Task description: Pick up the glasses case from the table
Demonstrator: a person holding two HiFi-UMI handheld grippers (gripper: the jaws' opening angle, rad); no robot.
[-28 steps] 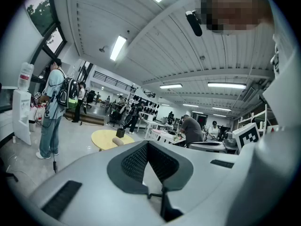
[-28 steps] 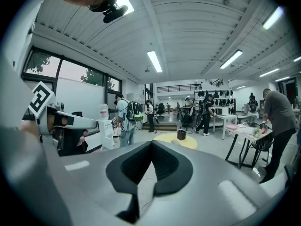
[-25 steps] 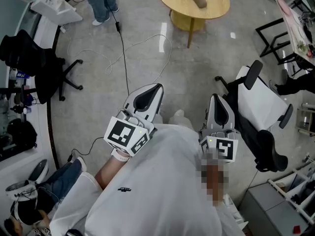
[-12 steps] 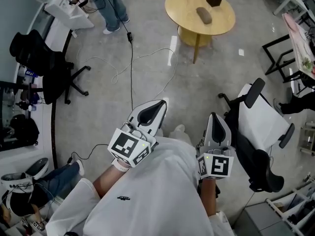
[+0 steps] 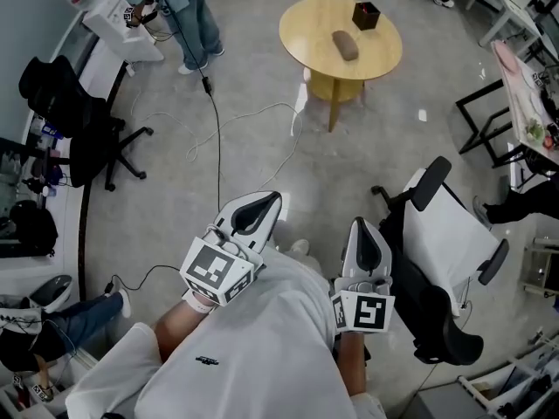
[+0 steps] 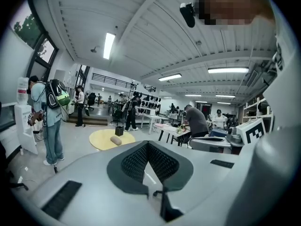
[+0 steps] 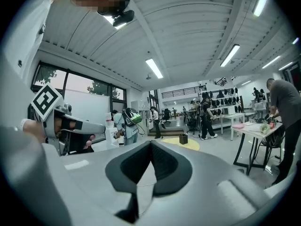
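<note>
The glasses case (image 5: pixel 345 44), a grey-brown oval, lies on the round yellow table (image 5: pixel 306 24) far ahead of me, beside a small black box (image 5: pixel 365 14). My left gripper (image 5: pixel 269 198) and right gripper (image 5: pixel 361 223) are held close to the person's body over the floor, both pointing toward the table and well short of it. In the left gripper view the jaws (image 6: pixel 148 143) meet at the tip with nothing between them, and the case (image 6: pixel 115 140) shows small beyond. In the right gripper view the jaws (image 7: pixel 151 142) are shut and empty; the table (image 7: pixel 190 145) is distant.
A black cable (image 5: pixel 218 120) trails over the floor between me and the table. A white-and-black office chair (image 5: pixel 445 225) stands close on the right, a black chair (image 5: pixel 79 120) on the left. A person (image 5: pixel 183 7) stands at the back left by a white stand.
The person has stepped forward, and both grippers have been carried a little toward the table. The table now sits more fully in the head view. Both jaws stay closed.
</note>
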